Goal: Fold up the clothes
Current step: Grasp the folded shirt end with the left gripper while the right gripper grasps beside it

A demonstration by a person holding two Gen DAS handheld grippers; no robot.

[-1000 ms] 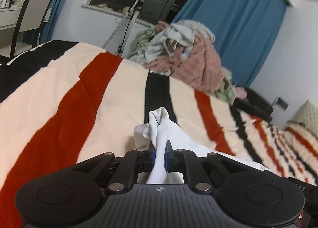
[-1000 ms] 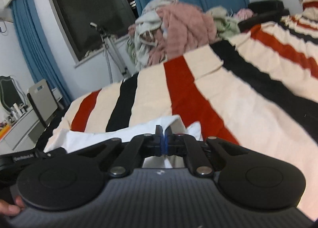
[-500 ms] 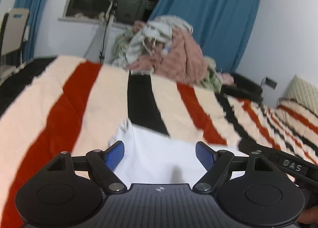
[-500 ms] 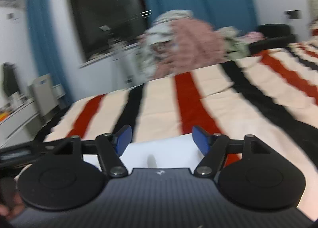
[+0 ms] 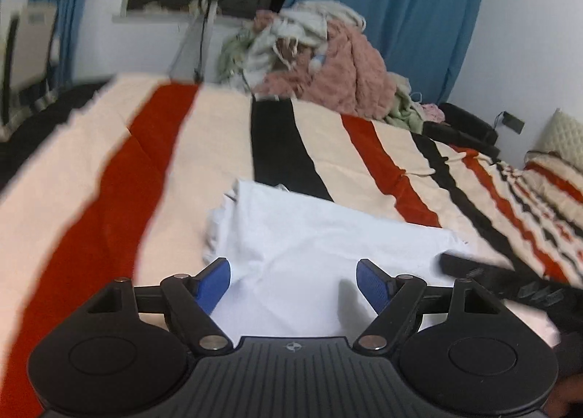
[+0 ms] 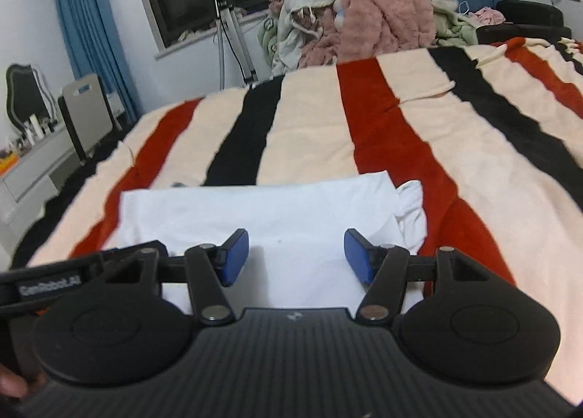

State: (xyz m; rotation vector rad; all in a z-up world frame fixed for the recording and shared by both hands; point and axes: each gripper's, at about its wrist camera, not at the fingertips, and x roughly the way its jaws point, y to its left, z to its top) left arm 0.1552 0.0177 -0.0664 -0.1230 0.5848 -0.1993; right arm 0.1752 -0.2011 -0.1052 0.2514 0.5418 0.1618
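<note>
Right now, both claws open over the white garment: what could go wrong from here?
1. The bunched layers at the white garment's right edge could spring open, judging by how they poke out past the fold.
2. The left claw and right claw hang just above the cloth; a drag might undo the fold.
3. The left edge looks rumpled, so the next fold may come out uneven.

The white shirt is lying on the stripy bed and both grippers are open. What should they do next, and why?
Probably tuck in the bunched sleeve. The white shirt lies nearly flat on the blanket, both the left gripper and right gripper hold nothing, and that side still sticks out.
</note>
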